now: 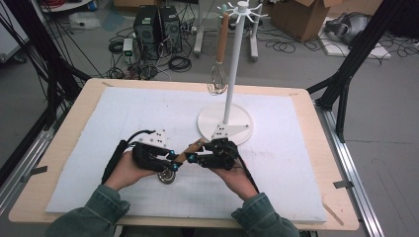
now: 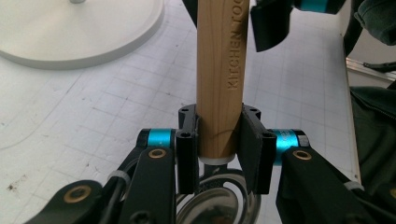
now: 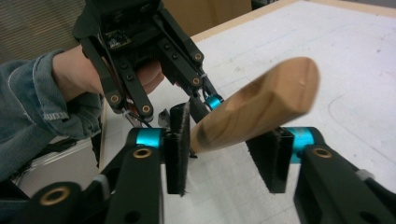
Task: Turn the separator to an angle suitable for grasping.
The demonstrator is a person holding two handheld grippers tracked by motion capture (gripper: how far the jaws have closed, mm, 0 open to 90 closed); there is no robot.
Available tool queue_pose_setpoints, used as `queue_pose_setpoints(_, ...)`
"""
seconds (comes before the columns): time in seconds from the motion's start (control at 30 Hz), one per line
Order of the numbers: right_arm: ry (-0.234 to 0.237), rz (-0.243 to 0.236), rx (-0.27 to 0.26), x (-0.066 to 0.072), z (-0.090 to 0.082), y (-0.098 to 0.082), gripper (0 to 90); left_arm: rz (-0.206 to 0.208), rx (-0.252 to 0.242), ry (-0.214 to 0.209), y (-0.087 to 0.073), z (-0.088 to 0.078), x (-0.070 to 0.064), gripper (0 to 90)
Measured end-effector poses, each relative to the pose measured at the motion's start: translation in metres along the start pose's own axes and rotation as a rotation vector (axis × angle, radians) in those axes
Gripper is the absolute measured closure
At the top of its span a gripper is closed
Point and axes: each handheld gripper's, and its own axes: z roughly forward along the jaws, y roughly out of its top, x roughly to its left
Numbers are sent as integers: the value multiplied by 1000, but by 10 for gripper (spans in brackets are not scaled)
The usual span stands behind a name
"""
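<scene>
Left gripper [image 2: 218, 142] clamping light wooden handle [image 2: 219, 79] of metal-headed kitchen utensil, pads pressing both sides near handle's lower end, metal head [image 1: 167, 176] lying low over white gridded mat [image 1: 276, 163]. Right gripper [image 3: 224, 151] straddling handle's free rounded end, jaws standing apart, pads not pressing wood. White round-based hanging stand [image 1: 226, 123] sitting just beyond, wire whisk [image 1: 217, 79] hanging from it.
</scene>
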Motion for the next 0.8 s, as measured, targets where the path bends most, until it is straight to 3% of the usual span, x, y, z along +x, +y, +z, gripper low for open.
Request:
queue_pose_setpoints(0.13,27,-2,-1,1,0,4,681,4,-4,-13,0,0,-1,699)
queue_pose_setpoints(0.23,76,1,-7,1,-1,6,713,-26,-38,-70,-3,-2,1,673)
queue_pose_setpoints(0.33,100,-29,12,4,-2,9,720,-41,-38,-85,-6,-3,3,633)
queue_pose_setpoints(0.43,107,-50,23,6,-1,13,723,-49,-48,-110,-8,-2,4,641)
queue_pose_setpoints(0.5,106,-56,28,8,-1,16,724,-33,-45,-117,-8,-4,4,680)
queue_pose_setpoints(0.67,113,-83,3,12,-1,23,724,-14,-63,-126,-4,-5,0,719)
queue_pose_setpoints(0.8,85,-101,-29,15,-1,25,675,-18,-82,-125,-3,-6,0,722)
